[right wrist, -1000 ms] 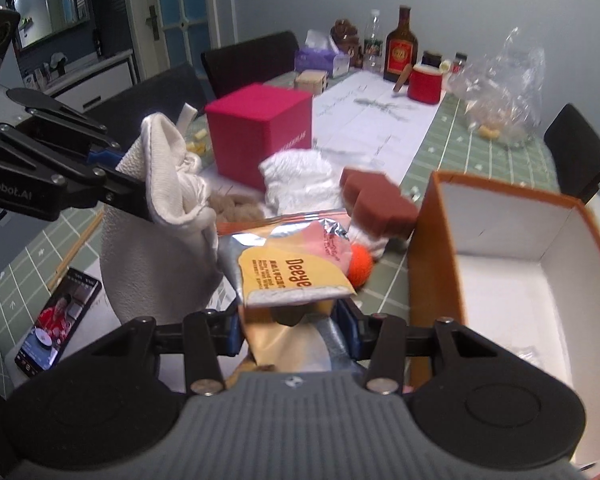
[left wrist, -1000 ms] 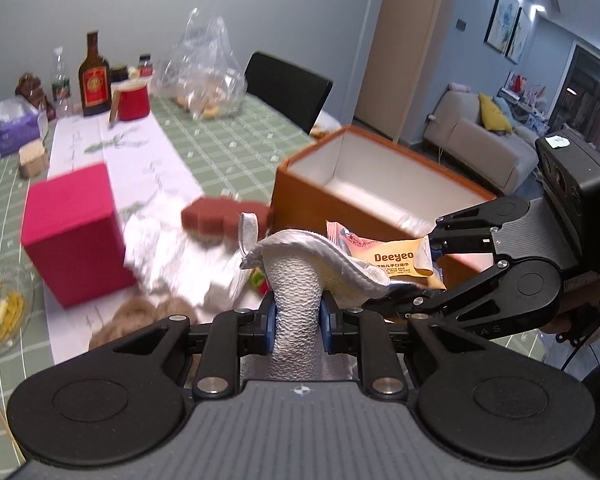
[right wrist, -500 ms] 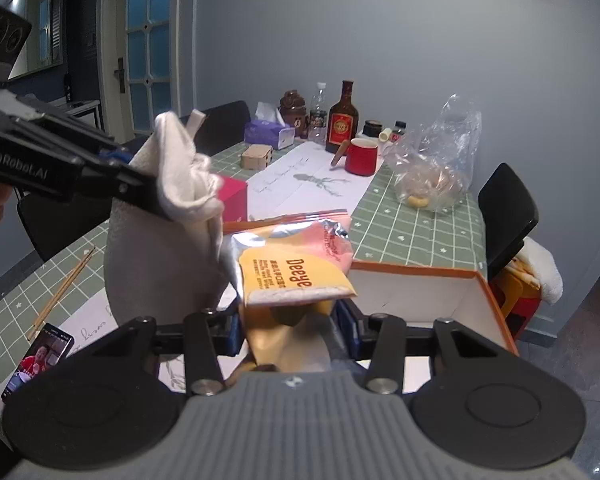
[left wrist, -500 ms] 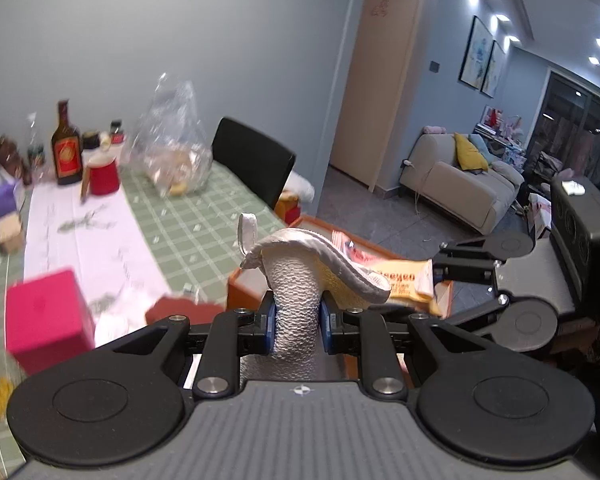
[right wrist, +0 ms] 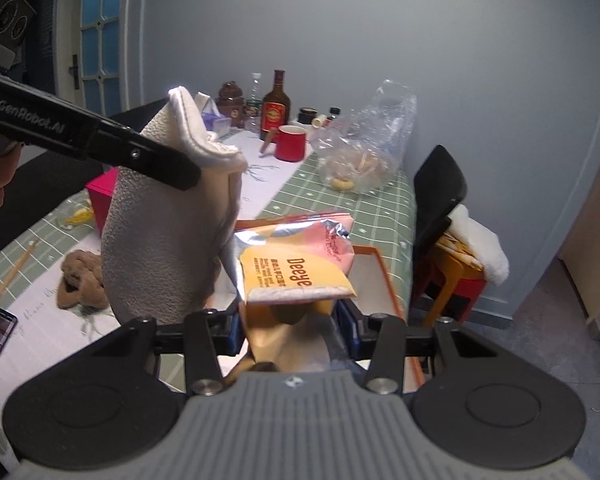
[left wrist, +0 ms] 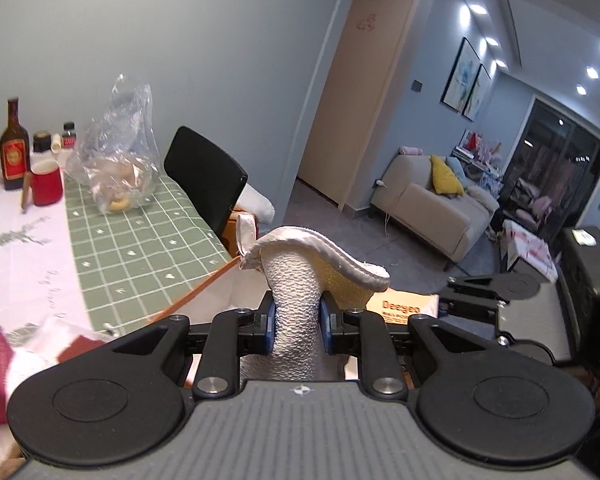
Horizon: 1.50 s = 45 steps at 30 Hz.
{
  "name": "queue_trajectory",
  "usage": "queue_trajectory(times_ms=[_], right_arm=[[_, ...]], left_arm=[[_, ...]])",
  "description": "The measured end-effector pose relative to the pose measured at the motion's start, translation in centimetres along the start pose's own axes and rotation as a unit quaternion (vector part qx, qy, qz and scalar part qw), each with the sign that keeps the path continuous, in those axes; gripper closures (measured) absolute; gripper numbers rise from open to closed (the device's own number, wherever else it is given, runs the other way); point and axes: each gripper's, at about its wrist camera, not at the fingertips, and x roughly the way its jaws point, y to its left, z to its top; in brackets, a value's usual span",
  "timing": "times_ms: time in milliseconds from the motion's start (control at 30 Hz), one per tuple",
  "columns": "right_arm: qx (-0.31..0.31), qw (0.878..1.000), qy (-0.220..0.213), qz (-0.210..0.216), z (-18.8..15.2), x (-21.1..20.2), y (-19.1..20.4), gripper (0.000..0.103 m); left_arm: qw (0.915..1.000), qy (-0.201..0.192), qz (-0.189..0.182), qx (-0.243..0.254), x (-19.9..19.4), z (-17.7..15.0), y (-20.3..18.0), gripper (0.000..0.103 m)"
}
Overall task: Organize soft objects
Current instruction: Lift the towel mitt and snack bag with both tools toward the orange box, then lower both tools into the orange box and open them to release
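My left gripper point(left wrist: 296, 322) clamps the mitt point(left wrist: 300, 276), my right gripper point(right wrist: 290, 330) the snack packet point(right wrist: 296, 264), both above the box point(right wrist: 374, 276) at the table edge

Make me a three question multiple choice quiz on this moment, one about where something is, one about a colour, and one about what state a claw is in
1. Where is the dark bottle?
A. inside the orange box
B. at the table's far end, beside the mug
C. on the chair

2. What colour is the mug?
A. red
B. blue
C. white

3. What is the right claw doing?
A. hanging open
B. clamped on the snack packet
C. clamped on a cloth

Answers: B, it stands next to the mug by the wall; A, plainly red; B, the packet sits pinched between its fingers.
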Motion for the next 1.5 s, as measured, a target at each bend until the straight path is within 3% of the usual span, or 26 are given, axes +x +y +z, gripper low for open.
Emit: queue_trajectory(times_ms=[300, 867, 1133, 1333, 1500], right_arm=[[0.003, 0.999, 0.027, -0.032, -2.0, 2.5, -3.4, 0.058], [-0.051, 0.992, 0.113, -0.038, -5.0, 12.0, -2.8, 0.058], [-0.017, 0.992, 0.116, -0.038, -5.5, 13.9, -4.4, 0.058], [-0.019, 0.991, 0.130, -0.033, -6.3, 15.1, -5.0, 0.058], [-0.039, 0.990, 0.131, -0.042, -6.5, 15.8, -4.8, 0.058]], left_arm=[[0.9989, 0.016, -0.012, -0.042, 5.5, -0.6, 0.6, 0.079], [0.9946, 0.075, 0.070, 0.011, 12.3, -3.2, 1.5, 0.079], [0.9938, 0.056, 0.056, -0.078, 13.9, -2.9, 3.7, 0.079], [0.9891, 0.100, 0.108, -0.006, 16.3, -4.0, 3.3, 0.079], [0.9867, 0.103, 0.124, -0.020, 17.6, -4.5, 3.7, 0.079]])
